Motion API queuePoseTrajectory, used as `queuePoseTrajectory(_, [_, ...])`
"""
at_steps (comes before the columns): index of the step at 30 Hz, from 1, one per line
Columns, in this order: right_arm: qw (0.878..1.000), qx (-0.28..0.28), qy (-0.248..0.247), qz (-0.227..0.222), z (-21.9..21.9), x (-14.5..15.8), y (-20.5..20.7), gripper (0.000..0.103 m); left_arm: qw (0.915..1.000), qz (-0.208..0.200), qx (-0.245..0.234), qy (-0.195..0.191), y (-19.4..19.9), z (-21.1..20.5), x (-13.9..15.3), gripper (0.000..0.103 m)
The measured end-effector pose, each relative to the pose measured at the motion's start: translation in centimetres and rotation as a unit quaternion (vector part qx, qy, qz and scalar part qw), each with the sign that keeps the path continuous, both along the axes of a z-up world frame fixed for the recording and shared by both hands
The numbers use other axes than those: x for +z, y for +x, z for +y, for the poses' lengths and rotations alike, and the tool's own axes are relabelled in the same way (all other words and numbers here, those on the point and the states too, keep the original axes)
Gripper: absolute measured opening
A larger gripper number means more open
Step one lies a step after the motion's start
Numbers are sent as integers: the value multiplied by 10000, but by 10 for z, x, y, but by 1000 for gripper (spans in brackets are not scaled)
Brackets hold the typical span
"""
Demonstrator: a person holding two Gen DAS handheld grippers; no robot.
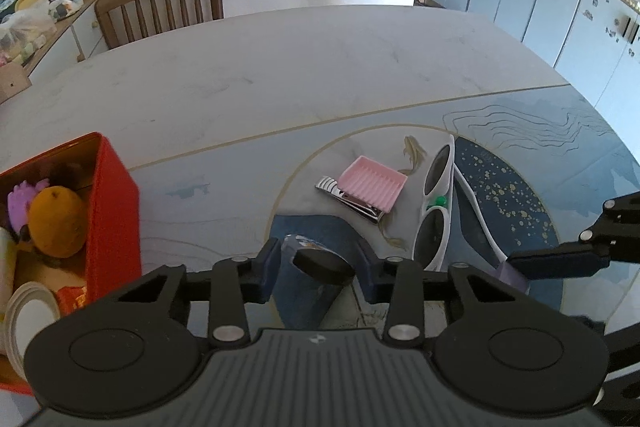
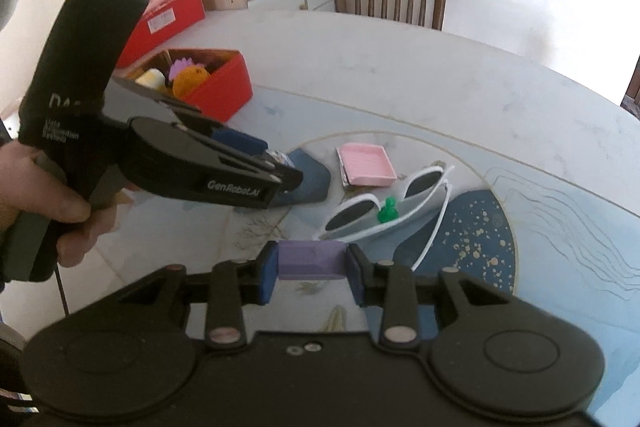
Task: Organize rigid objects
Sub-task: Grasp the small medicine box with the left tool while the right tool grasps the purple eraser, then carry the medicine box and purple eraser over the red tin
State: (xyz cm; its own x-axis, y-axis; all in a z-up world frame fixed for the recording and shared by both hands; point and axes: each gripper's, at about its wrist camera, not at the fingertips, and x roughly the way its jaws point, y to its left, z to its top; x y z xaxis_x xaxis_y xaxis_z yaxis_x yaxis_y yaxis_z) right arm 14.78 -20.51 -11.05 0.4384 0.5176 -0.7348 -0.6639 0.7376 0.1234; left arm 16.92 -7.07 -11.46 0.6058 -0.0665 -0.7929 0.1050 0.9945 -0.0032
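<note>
Both grippers carry loads: left gripper (image 1: 323,267) pinches a dark disc (image 1: 323,268), right gripper (image 2: 311,263) a purple block (image 2: 311,260); next, the red box (image 1: 114,203) left of the sunglasses (image 1: 434,203).

Glossy table (image 1: 320,67), shiny (metal) nail clipper (image 1: 352,201)

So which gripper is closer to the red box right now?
Left. The left gripper, closed on a small dark object, sits just beside the red box. The right gripper, gripping a purple block, is farther away by the sunglasses.
</note>
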Motion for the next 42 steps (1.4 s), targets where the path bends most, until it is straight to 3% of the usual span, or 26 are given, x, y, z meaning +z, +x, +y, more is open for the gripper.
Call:
queuePoseTrajectory(1, [10000, -8, 21, -12, 0, 2, -1, 35, 10000, 9, 7, 28, -1, 1, 0, 20])
queuePoseTrajectory(2, [10000, -23, 36, -15, 0, 3, -1, 35, 10000, 46, 11, 24, -2, 3, 0, 18])
queuePoseTrajectory(17, [9999, -123, 70, 50, 2, 1, -9, 35, 9990, 227, 223, -329, -7, 16, -4, 15])
queuePoseTrajectory(18, [9999, -137, 77, 58, 1, 1, -9, 35, 9989, 232, 229, -351, -7, 16, -4, 22])
queuePoseTrajectory(20, [9998, -161, 89, 80, 0, 0, -9, 35, 9988, 247, 320, -282, -6, 14, -5, 47])
queuePoseTrajectory(21, [9998, -172, 93, 83, -1, 0, -9, 35, 9988, 214, 329, -308, -6, 14, -5, 67])
queuePoseTrajectory(22, [9997, -185, 96, 88, -1, -1, -9, 35, 9987, 155, 319, -360, -6, 13, -5, 71])
queuePoseTrajectory(33, [9997, -198, 21, 149, -11, -5, -8, 35, 9984, 309, 471, 12, 3, -6, -26, 70])
queuePoseTrajectory(35, [9997, -178, 10, 149, -12, -6, -8, 35, 9983, 260, 517, -6, 2, -7, -25, 65])
queuePoseTrajectory(40, [9998, -134, -16, 155, -15, -7, -8, 35, 9971, 181, 732, 33, 1, -4, -24, 41])
queuePoseTrajectory(42, [9998, -119, -19, 146, -15, -7, -9, 35, 9970, 163, 751, 40, 0, -4, -23, 39])
